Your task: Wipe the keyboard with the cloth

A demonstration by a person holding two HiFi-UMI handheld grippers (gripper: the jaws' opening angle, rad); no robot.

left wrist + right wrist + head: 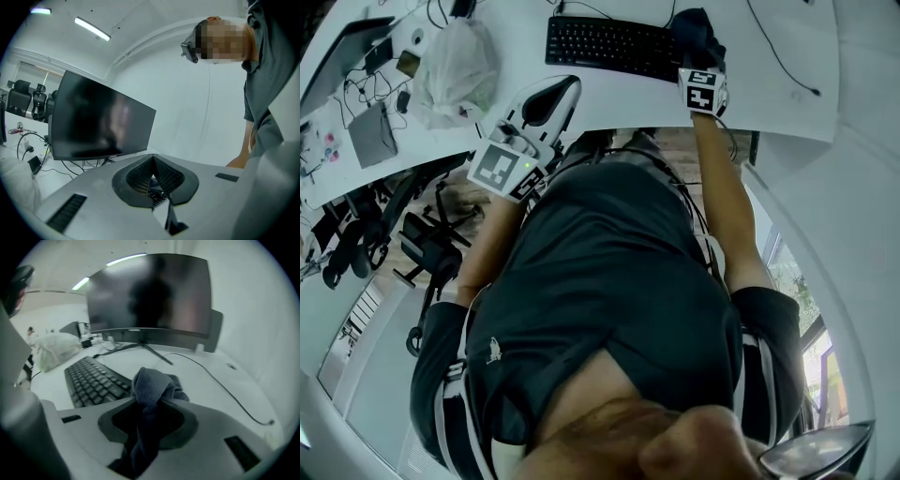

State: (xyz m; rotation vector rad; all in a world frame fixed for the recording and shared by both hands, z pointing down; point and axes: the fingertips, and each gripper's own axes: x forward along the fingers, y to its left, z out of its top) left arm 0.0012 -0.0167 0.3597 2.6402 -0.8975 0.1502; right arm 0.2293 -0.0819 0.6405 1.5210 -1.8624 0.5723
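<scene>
Over kbd (93, 380), cloth (151, 380) seemingly hiding R claw (149, 404)

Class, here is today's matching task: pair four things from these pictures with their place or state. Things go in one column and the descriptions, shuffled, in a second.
Things
1. cloth
2. keyboard
3. plastic bag
4. monitor

Place or state
a. dark screen, standing behind the keyboard
b. white and crumpled, left of the keyboard
c. gripped in the right tool
d. black, lying flat on the white desk

Pairs: 1-c, 2-d, 3-b, 4-a
</scene>
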